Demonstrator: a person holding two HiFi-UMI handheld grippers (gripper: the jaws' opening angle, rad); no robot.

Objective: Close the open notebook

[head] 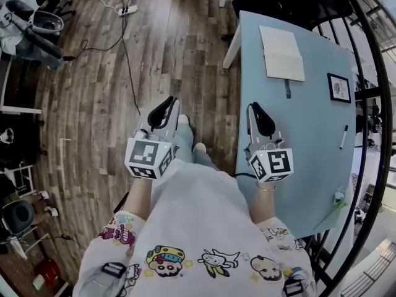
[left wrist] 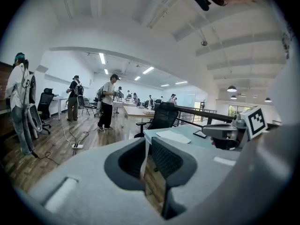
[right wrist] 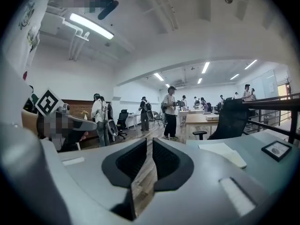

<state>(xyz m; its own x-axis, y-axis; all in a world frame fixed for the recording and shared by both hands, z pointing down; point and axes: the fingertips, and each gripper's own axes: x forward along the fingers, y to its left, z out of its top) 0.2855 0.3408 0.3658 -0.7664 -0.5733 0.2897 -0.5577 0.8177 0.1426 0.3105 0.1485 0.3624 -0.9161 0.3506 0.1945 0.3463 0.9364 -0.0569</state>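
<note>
open notebook (head: 281, 53): lies flat at far end of blue table (head: 309, 159) | left gripper (head: 166, 111), right gripper (head: 260, 117): jaws nearly together, empty, held at waist well short of it, probably poised to approach

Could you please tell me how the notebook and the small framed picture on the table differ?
The notebook is much larger than the framed picture. The notebook is plain white and open; the framed picture has a black border round a printed middle. Both lie flat on the blue table.
</note>
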